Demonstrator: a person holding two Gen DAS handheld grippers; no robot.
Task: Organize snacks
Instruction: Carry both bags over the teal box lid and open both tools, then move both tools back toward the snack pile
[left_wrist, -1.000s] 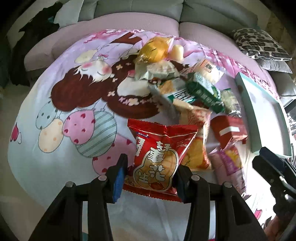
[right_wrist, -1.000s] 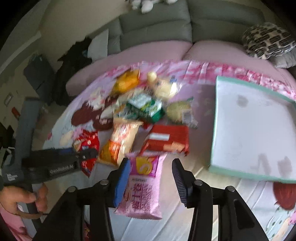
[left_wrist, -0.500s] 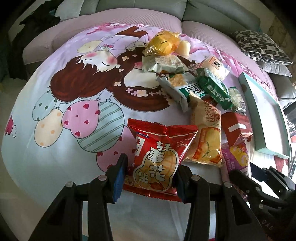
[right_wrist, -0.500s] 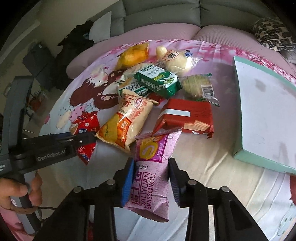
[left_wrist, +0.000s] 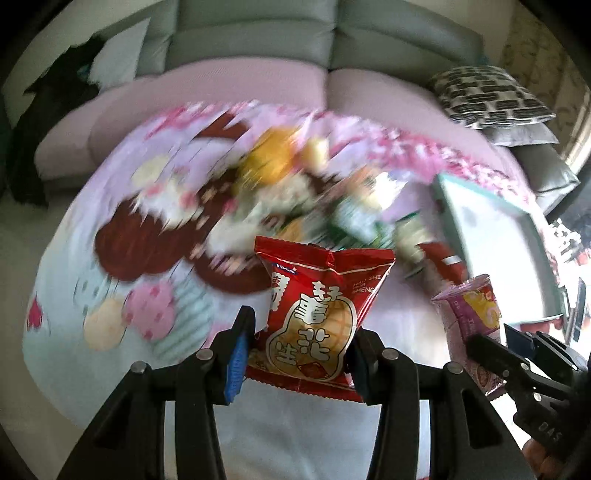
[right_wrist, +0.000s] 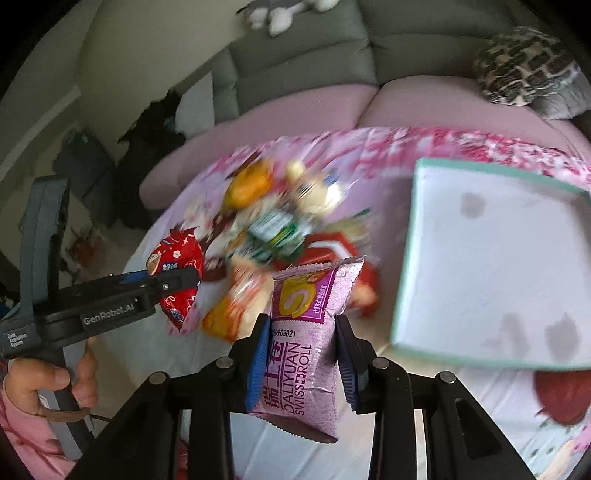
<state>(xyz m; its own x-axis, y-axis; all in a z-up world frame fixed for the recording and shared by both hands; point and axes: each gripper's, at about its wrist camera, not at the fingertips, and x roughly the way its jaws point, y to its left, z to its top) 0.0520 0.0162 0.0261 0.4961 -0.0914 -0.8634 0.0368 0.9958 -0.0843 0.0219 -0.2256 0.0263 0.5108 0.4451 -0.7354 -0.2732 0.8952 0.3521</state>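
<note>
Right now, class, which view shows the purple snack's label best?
The right wrist view: the purple snack fills the centre between the tongs, its print readable. The left wrist view shows it only small at the right edge, partly hidden.

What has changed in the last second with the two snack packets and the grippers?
The right gripper closed on the pink Swiss roll packet and lifted it off the blanket. The left gripper, already gripping the red peanut packet, raised it too. The snack pile and teal tray stayed put.
</note>
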